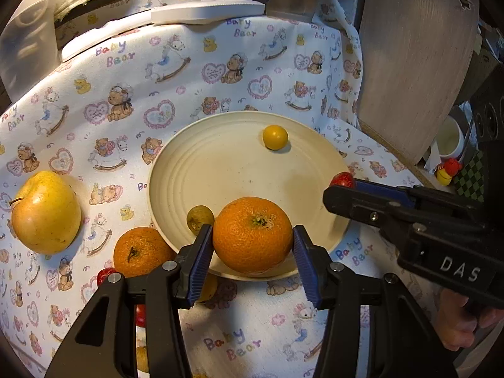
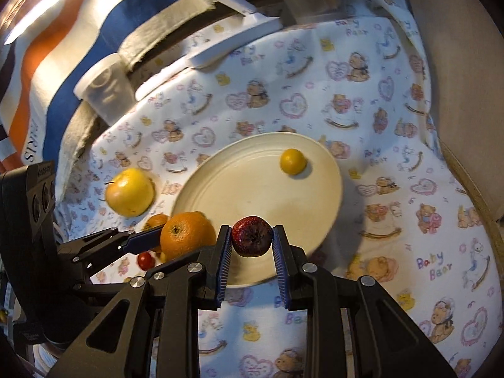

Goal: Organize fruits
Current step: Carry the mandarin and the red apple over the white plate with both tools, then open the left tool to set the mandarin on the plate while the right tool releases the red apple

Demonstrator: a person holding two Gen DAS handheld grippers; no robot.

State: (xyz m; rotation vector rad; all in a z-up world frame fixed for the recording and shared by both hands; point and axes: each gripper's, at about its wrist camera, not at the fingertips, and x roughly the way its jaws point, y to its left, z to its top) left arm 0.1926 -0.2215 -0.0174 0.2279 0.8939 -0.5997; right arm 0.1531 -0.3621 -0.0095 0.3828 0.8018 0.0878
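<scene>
A cream plate [image 1: 220,170] lies on the bear-print cloth; it also shows in the right wrist view [image 2: 252,182]. My left gripper [image 1: 252,249] is shut on an orange mandarin [image 1: 252,234] over the plate's near rim. My right gripper [image 2: 252,245] is shut on a dark red strawberry [image 2: 252,236] over the plate's near edge; the strawberry shows in the left wrist view [image 1: 342,179]. A small yellow round fruit [image 1: 275,137] and a small olive-brown fruit [image 1: 199,219] lie on the plate. A yellow apple [image 1: 45,212] and a second mandarin [image 1: 140,252] lie on the cloth to the left.
Small red fruits [image 1: 105,276] and a yellow one lie on the cloth under my left gripper. A clear plastic container [image 1: 26,37] stands far left, a white lamp base [image 1: 208,11] at the back, and a wooden board [image 1: 415,63] to the right.
</scene>
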